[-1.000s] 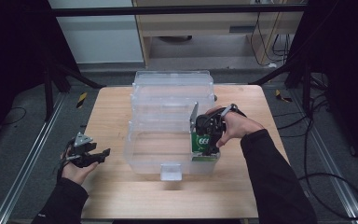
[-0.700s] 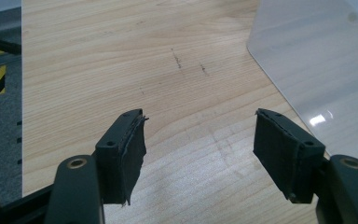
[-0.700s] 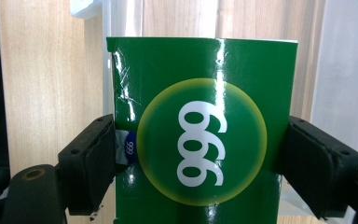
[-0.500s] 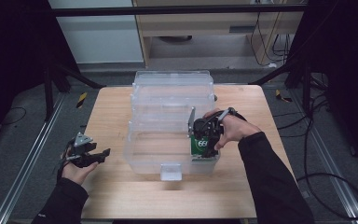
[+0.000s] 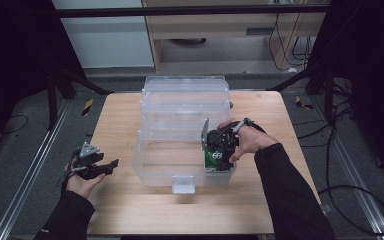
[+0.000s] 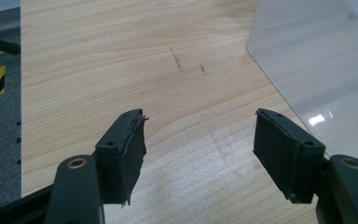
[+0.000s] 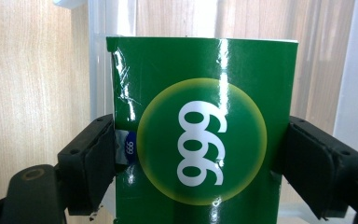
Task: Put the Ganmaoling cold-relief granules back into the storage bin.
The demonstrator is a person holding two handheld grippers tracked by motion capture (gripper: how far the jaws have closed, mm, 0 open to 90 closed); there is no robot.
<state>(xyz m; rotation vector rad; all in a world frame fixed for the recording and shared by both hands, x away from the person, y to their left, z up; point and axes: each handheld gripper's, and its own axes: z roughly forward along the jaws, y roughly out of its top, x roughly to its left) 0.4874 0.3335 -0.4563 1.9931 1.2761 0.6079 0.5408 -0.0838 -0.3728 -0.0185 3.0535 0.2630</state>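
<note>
A green box (image 5: 214,159) printed "999" stands upright inside the clear plastic bin (image 5: 147,167), at the bin's front right corner. My right gripper (image 5: 219,148) is shut on it; in the right gripper view both black jaws press the sides of the green box (image 7: 200,93). The bin's clear wall (image 7: 98,56) shows behind the box. My left gripper (image 5: 111,165) hovers over the wooden table (image 5: 115,120) left of the bin. In the left gripper view the left gripper (image 6: 199,135) is open with nothing between its jaws, and the bin's corner (image 6: 317,60) lies ahead to the right.
The bin's clear lid (image 5: 185,95) stands open at the back. A white latch (image 5: 183,184) sits on the bin's front wall. Bare wood runs along the table's front and left. Grey floor with cables and a rail surrounds the table.
The right gripper has carried the green box slightly down and toward the bin's front right corner. The left gripper has stayed put.
</note>
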